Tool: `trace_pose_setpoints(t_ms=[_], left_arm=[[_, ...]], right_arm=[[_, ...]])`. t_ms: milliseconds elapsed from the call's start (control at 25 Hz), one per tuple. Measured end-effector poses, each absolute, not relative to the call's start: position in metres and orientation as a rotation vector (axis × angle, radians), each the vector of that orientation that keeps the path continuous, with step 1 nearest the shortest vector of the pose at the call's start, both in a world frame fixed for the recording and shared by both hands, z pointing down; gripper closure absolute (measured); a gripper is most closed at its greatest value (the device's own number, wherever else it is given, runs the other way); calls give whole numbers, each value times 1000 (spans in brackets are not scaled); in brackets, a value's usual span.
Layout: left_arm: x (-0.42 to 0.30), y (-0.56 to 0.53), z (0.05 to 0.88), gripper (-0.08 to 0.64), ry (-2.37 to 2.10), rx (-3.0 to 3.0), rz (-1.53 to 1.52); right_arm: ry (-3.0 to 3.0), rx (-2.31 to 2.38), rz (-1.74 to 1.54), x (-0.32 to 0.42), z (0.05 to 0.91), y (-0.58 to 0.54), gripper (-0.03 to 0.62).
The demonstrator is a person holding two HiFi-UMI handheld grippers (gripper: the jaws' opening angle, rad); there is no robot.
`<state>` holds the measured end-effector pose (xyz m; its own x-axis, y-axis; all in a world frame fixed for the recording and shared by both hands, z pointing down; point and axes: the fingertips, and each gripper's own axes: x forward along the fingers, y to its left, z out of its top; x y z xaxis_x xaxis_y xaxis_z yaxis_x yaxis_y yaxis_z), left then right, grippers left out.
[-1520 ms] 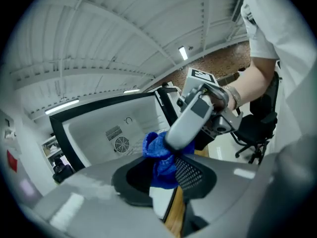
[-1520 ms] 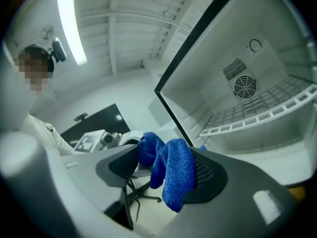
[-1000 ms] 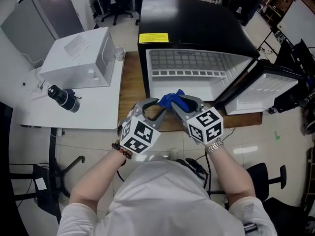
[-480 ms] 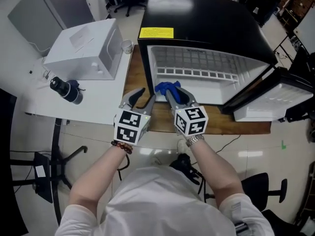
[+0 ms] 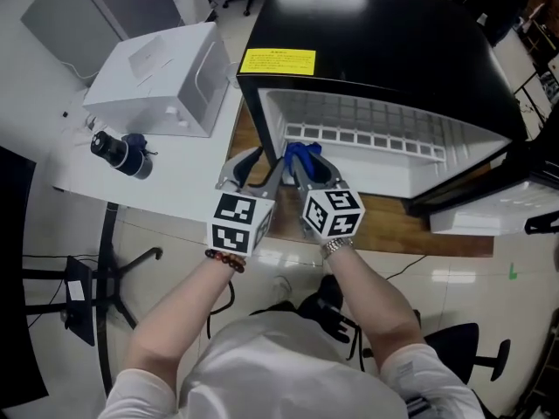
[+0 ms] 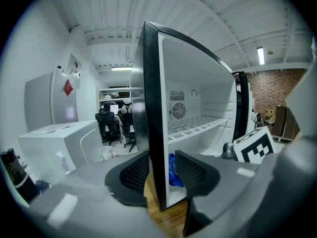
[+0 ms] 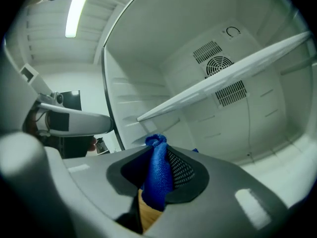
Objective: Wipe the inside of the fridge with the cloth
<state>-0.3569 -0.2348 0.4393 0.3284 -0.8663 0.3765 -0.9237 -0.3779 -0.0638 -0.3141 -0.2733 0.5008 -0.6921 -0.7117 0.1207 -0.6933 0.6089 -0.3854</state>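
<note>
The black fridge stands open, its white inside crossed by a shelf. My right gripper is shut on the blue cloth at the opening's front left corner, and its jaws have just been closing tighter. In the right gripper view the cloth bunches up between the jaws of that gripper, under the shelf. My left gripper is open beside the fridge's left wall. In its own view this gripper has the wall's black front edge lined up between its jaws, with the cloth beyond.
A white box-shaped appliance and a black cylindrical device sit on the white table to the left. The fridge rests on a wooden board. Its door hangs open at the right. A paper cup stands by the appliance.
Both grippers have moved forward to the left side of the fridge opening. The cloth has gone with the right gripper, from in front of the fridge to its front left corner.
</note>
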Motion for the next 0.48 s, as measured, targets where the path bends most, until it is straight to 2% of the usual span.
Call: trace_pose_setpoints(t_ms=[480], left_arm=[[-357,-248,444,390,-1715,2398,494]], right_arm=[[2809,-1350,-504,-319,529,-311,514]])
